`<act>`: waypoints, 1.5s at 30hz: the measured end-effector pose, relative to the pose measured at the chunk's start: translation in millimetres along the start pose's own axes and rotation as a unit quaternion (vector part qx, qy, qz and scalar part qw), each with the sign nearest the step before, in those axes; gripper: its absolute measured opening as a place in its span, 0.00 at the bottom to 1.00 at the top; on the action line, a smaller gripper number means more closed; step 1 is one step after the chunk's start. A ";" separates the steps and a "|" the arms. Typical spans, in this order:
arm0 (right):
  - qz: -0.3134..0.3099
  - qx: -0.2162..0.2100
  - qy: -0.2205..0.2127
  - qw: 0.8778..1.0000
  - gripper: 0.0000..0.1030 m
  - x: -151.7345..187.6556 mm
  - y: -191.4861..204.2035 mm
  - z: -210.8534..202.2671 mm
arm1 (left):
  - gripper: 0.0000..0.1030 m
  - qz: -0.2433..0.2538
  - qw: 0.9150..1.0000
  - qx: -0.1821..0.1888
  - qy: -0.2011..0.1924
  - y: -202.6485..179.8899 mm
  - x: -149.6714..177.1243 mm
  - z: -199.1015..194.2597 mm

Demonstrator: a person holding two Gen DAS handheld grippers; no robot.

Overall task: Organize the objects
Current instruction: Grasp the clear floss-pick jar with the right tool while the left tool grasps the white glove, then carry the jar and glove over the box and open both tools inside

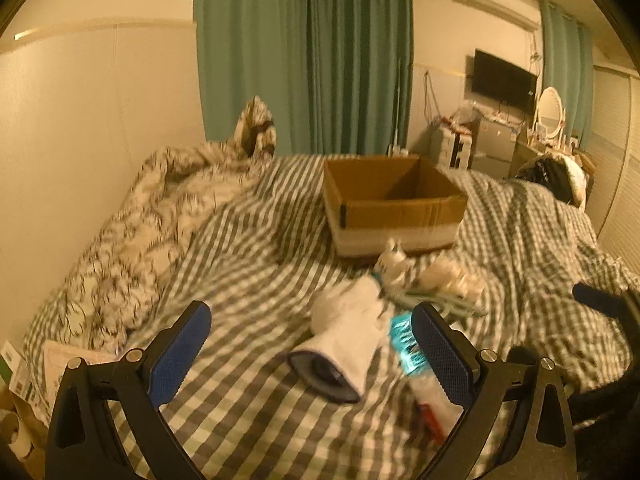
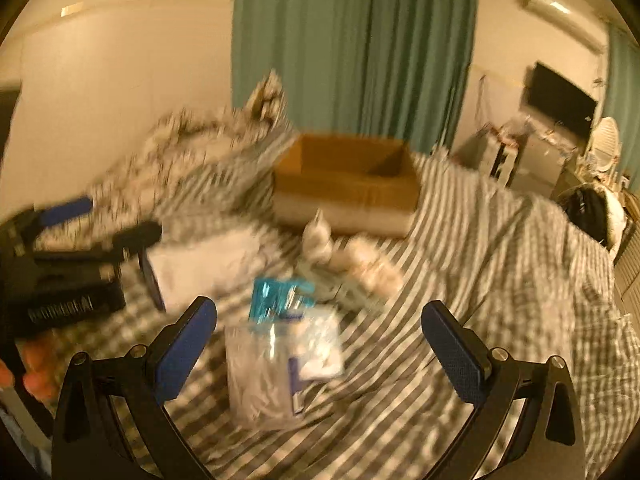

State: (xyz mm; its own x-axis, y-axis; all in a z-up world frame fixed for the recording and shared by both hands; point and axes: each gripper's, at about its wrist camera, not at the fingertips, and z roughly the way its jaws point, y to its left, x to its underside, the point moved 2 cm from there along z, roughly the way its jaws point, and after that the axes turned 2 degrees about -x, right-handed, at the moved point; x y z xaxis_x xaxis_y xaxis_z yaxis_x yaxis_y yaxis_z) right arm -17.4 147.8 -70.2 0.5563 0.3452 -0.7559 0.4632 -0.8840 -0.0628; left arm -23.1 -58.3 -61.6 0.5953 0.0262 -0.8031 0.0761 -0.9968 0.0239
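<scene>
A: 2 grippers over the checked bedspread (image 1: 248,412), both empty. Left gripper (image 1: 316,354) spread wide, white sock (image 1: 344,344) lying between its fingers, dark cuff nearest the lens. Not touching either pad, as far as the blur allows.

B: Right gripper (image 2: 320,350) likewise wide. Clear plastic bag (image 2: 276,364) with a teal header between its fingers, slightly toward the left finger. Heavy motion blur in that view; contact cannot be confirmed.

A: Cardboard box (image 1: 394,204) open-topped, well beyond both sets of fingertips, appears empty. Small heap of pale wrapped items (image 1: 424,276) just past the sock, short of the box.

B: Step in hand, by judgement: approach for 2 pickups, nothing lifted yet. Sorting barely begun.

A: Next move calls for lowering onto the sock, closing across its middle, not the loose cuff. Soft cloth, likely to sag.

B: Bag slippery and crinkly; pinch near the header. Then carry forward and release over the box.
</scene>
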 end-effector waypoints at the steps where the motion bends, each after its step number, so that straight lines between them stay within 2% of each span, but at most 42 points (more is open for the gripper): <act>1: -0.005 -0.006 0.014 1.000 1.00 5.4 4.5 8.3 | 0.98 0.000 1.000 -0.001 0.006 1.1 3.1 4.0; 5: -0.015 -0.032 0.065 0.997 0.98 29.0 15.5 36.0 | 0.98 -0.001 1.000 0.003 0.027 4.3 13.2 20.5; 9: -0.015 -0.051 0.097 0.994 0.85 39.5 19.2 54.1 | 0.98 0.001 0.999 0.012 0.043 1.4 21.7 31.4; 12: -0.017 -0.077 0.117 0.990 0.66 47.3 23.5 63.6 | 0.97 -0.005 0.998 0.018 0.057 -2.7 25.7 40.9; 15: -0.027 -0.072 0.131 0.988 0.60 51.7 25.0 69.0 | 0.93 -0.001 0.997 0.023 0.069 -8.8 30.9 50.8; 18: -0.018 -0.080 0.130 0.988 0.60 53.5 20.9 67.4 | 0.80 0.010 0.996 0.028 0.085 -15.5 37.2 61.4; 21: -0.013 -0.079 0.122 0.989 0.60 51.3 16.6 62.6 | 0.59 0.019 0.995 0.034 0.093 -19.3 42.7 68.5; 23: -0.006 -0.081 0.112 0.990 0.60 46.9 11.0 55.1 | 0.40 0.022 0.994 0.051 0.090 -21.5 42.4 67.0; 27: 0.015 -0.086 0.082 0.993 0.60 33.2 -4.4 37.5 | 0.32 0.026 0.995 0.056 0.075 -27.0 35.0 58.5; 31: 0.022 -0.079 0.038 0.996 0.60 6.2 -20.8 12.9 | 0.28 0.020 0.996 0.069 0.051 -28.8 15.5 44.2; 36: 0.026 -0.061 -0.003 0.998 0.60 -35.9 -47.2 -2.8 | 0.26 0.010 0.997 0.073 0.008 -31.5 -34.0 35.1; 41: 0.015 -0.039 -0.035 0.998 0.60 -92.3 -71.0 1.8 | 0.26 0.026 0.996 0.082 -0.024 -47.6 -91.9 43.9; 45: 0.014 -0.029 -0.051 0.998 0.60 -139.1 -88.7 22.0 | 0.26 0.030 0.995 0.090 -0.036 -59.5 -135.8 64.7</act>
State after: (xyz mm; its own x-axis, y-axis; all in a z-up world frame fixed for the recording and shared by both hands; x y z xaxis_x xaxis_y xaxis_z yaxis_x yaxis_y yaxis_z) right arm -151.0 171.3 26.2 0.4973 0.2838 -0.8199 0.4897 -0.8719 -0.0047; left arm -160.2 -7.5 7.6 0.5346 -0.0327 -0.8445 -0.1061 -0.9939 -0.0287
